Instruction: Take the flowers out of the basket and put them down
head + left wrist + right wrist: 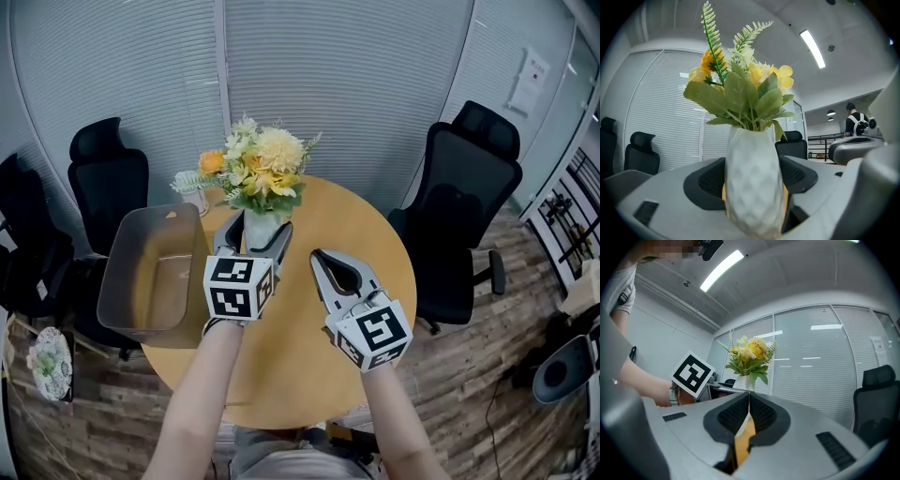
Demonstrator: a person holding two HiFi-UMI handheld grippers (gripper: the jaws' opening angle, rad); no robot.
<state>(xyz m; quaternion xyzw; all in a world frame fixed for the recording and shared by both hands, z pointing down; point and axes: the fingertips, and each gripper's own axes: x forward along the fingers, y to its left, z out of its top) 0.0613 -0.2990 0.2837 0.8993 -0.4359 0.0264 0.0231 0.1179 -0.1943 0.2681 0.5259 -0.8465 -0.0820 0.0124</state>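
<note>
Risk, tipping: the vase [753,183] is tall and the flowers [258,164] probably make it top-heavy; released while tilted or above the table [291,375], it would likely fall over
Risk, slipping: the vase wall looks smooth and curved, so a loose pinch could let it slide down between the jaws
Risk, snagging: leaves reach left toward the basket [122,272]; a swing that way could catch its rim
Basket: left on the table, grey, see-through, nothing visible inside
Left gripper [255,232]: jaws spread to the vase's width, clamped on its two sides
Vase: holds the flowers, upright, out of the basket and just right of it, over the table; base hidden, contact with the tabletop unclear
Right gripper [323,262]: jaws pressed together, nothing between them, near the vase's right side, over bare table
</note>
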